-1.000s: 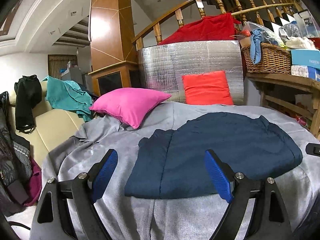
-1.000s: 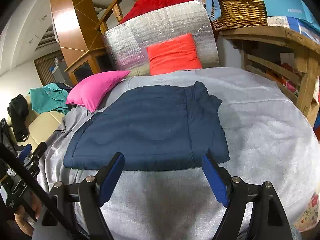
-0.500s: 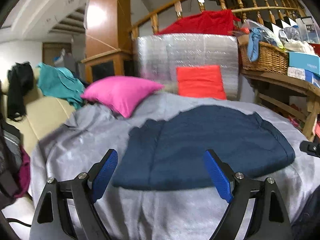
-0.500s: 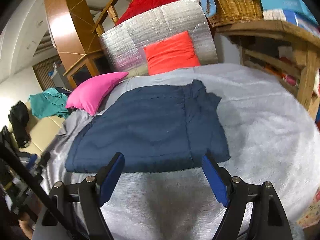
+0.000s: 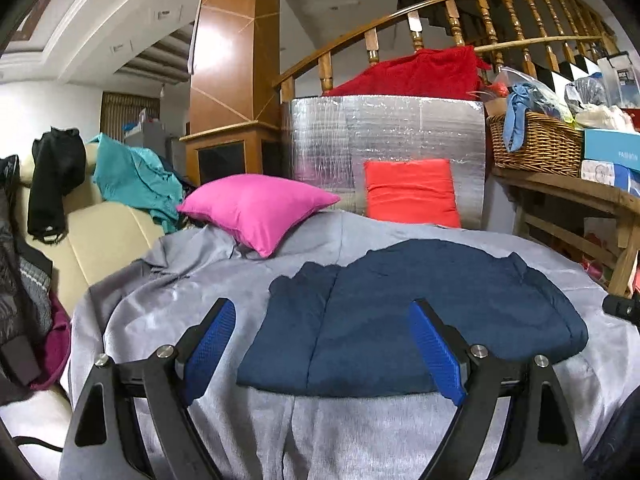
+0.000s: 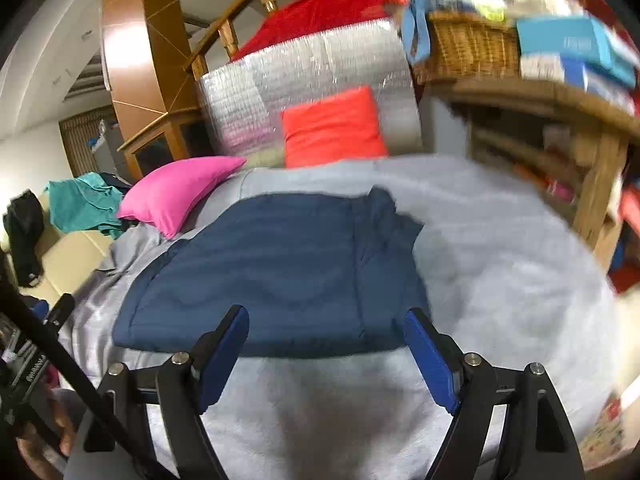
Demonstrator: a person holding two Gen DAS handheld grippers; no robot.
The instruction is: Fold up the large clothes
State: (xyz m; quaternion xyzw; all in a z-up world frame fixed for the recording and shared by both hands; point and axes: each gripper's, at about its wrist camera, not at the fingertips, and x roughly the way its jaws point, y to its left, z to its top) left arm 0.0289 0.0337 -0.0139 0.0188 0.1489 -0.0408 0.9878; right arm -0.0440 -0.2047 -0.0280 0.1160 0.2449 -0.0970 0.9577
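A navy blue garment [image 5: 420, 312] lies folded into a flat rectangle on a grey cloth-covered surface [image 5: 168, 304]. It also shows in the right wrist view [image 6: 280, 272]. My left gripper [image 5: 324, 352] is open and empty, held just short of the garment's near edge. My right gripper [image 6: 326, 354] is open and empty, also at the near edge, above the grey cloth [image 6: 500, 280]. Both grippers have blue pads. The tip of the right gripper shows at the right edge of the left wrist view [image 5: 622, 308].
A pink pillow [image 5: 256, 210] and a red cushion [image 5: 412, 192] lie at the back against a silver foil panel [image 5: 384, 140]. A wooden shelf with a wicker basket [image 5: 536, 144] stands right. A beige sofa [image 5: 92, 240] with draped clothes stands left.
Both grippers stay open. The left view shifted slightly and came back. The right gripper has moved closer and a little right; its view is now motion-blurred.
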